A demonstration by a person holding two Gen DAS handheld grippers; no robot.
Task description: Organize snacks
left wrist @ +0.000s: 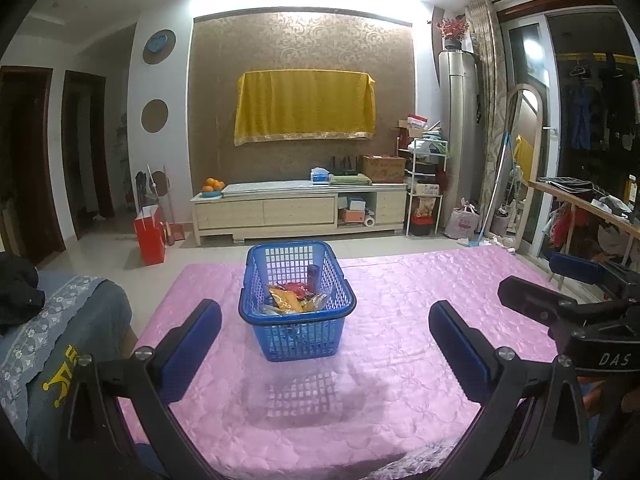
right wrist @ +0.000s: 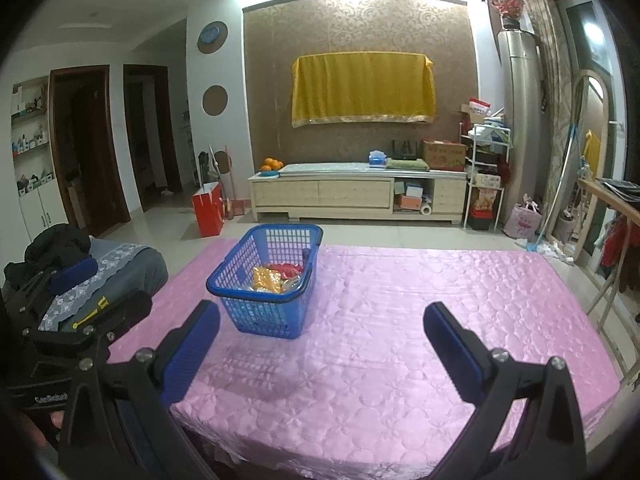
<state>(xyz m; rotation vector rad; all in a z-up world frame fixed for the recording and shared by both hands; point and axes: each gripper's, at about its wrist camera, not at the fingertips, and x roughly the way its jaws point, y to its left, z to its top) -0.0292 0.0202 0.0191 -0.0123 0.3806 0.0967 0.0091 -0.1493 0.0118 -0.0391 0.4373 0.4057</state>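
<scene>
A blue plastic basket [left wrist: 296,316] stands on the pink quilted tabletop [left wrist: 400,320], with yellow and red snack packets [left wrist: 290,298] and a dark upright packet [left wrist: 314,276] inside it. My left gripper [left wrist: 324,320] is open just short of the basket, and its blue pads [left wrist: 192,344] hold nothing. In the right wrist view the same basket [right wrist: 268,284] sits ahead and to the left, snacks [right wrist: 276,276] showing over its rim. My right gripper [right wrist: 320,320] is open and empty, back from the basket and to its right.
A grey patterned seat [left wrist: 60,340] with a black garment lies left of the table. The right gripper's body [left wrist: 580,320] shows at the right edge of the left wrist view. A wooden rack [right wrist: 612,240] stands at the table's right. Beyond are floor, a red bag [right wrist: 208,208] and a TV cabinet [right wrist: 356,192].
</scene>
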